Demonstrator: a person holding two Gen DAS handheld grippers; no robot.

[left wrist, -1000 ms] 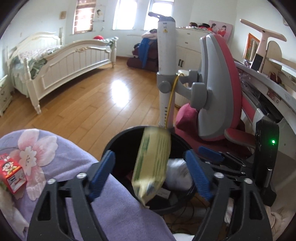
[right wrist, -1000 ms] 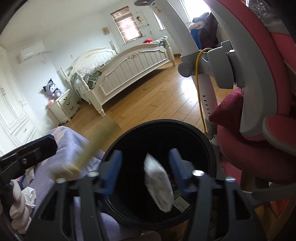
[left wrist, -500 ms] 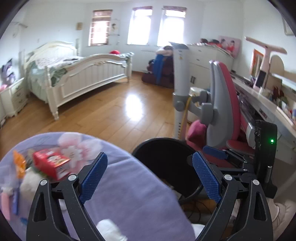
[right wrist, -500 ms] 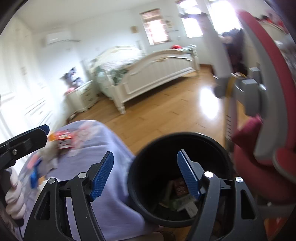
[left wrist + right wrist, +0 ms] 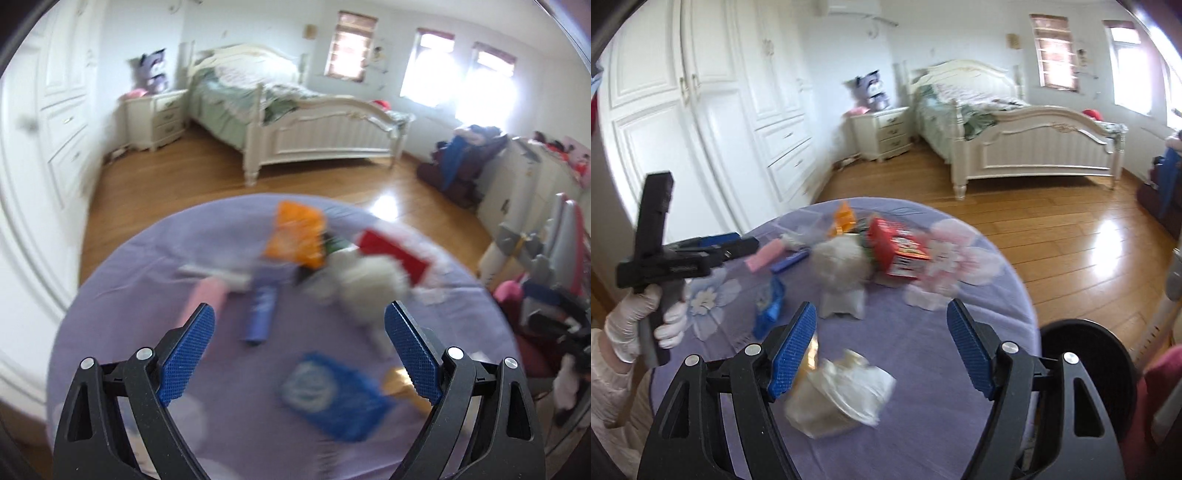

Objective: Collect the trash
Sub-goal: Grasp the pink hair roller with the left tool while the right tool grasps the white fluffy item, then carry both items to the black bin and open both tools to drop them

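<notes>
Trash lies on a round table with a purple floral cloth [image 5: 923,369]. In the left wrist view my left gripper [image 5: 297,354] is open and empty above a blue packet [image 5: 332,398], a purple tube [image 5: 260,314], a pink tube [image 5: 203,299], an orange bag [image 5: 295,240], a white crumpled wad [image 5: 369,288] and a red box [image 5: 395,254]. In the right wrist view my right gripper [image 5: 882,350] is open and empty above a crumpled white wrapper [image 5: 842,395]. The red box [image 5: 897,251] and white wad [image 5: 838,262] lie farther back. The black bin [image 5: 1089,369] stands at the table's right edge.
The left gripper [image 5: 713,247] shows at the left of the right wrist view, held by a gloved hand. A white bed [image 5: 1015,140], a nightstand [image 5: 882,133] and white wardrobes [image 5: 701,129] stand beyond on a wood floor. A red chair [image 5: 535,295] is to the right.
Both grippers dropped their trash into the bin and swung left from the bin to over the table. Both are now empty and wide open.
</notes>
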